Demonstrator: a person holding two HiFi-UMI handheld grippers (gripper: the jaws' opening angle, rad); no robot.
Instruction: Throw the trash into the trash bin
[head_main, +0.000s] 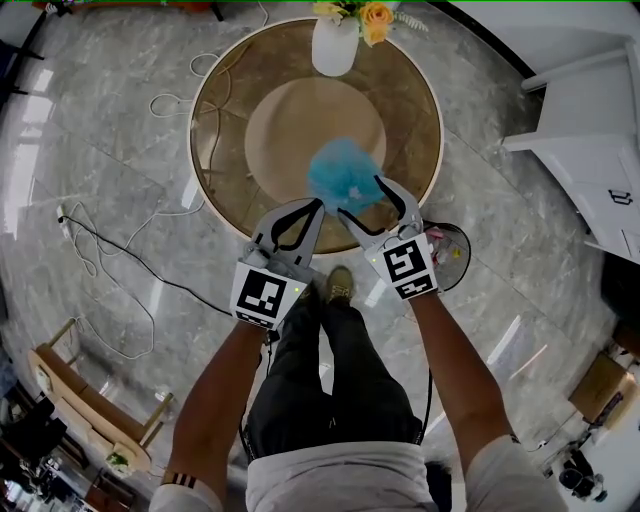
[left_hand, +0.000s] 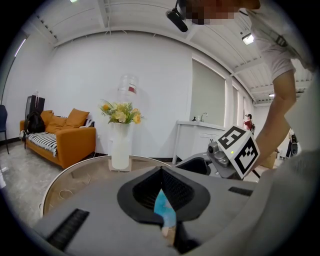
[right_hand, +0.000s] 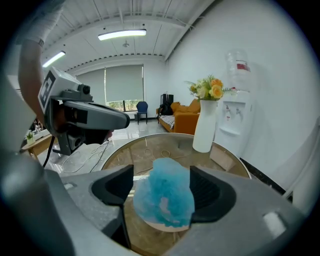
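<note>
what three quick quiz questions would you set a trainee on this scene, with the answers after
1. True or false: the blue trash already lies inside the trash bin.
2. Pick one: what stands at the far edge of the round table? A) a white vase of flowers B) a kettle C) a laptop
3. Fill the gap: the right tool has its jaws ____, one on each side of the blue trash.

Key
1. False: it is over the table, and the bin stands on the floor beside the table.
2. A
3. open
</note>
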